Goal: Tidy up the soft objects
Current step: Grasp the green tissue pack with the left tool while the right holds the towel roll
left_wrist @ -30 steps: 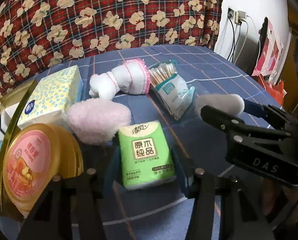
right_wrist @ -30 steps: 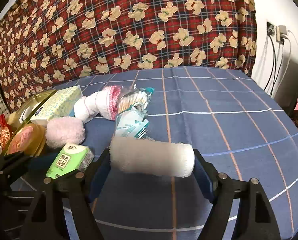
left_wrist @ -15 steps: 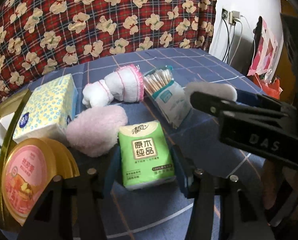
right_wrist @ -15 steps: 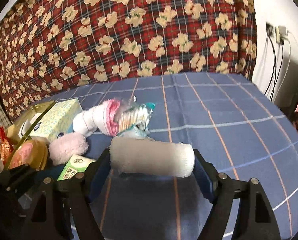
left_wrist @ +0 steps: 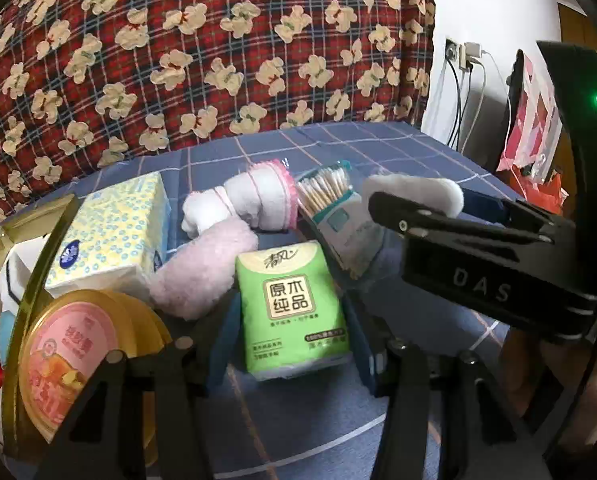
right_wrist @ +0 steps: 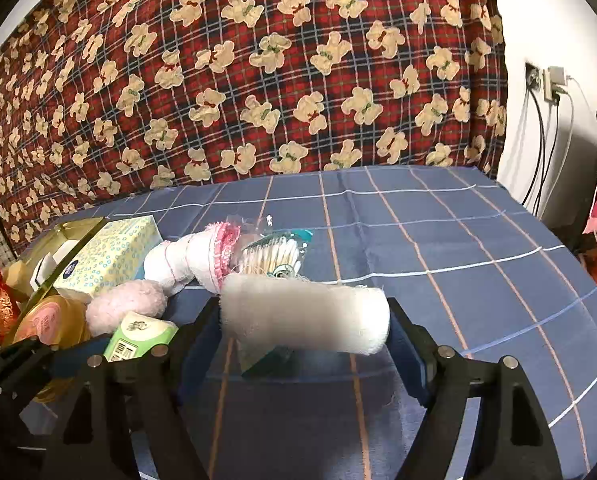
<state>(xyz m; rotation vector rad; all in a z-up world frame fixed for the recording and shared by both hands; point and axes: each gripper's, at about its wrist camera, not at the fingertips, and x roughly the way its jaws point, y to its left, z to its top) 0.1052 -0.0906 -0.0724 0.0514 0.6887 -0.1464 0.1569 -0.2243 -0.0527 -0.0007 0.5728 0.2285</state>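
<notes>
The left gripper (left_wrist: 290, 316) clamps the green tissue pack (left_wrist: 292, 306) by its long sides while the right gripper (right_wrist: 304, 320) pinches a white roll (right_wrist: 304, 320) end to end, both looking light and squashy, best held mid-body.

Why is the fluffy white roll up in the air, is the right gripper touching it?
Touching. In the right wrist view the right gripper has one blue pad on each end of the fluffy white roll, clamping it above the blue checked cloth.
</notes>
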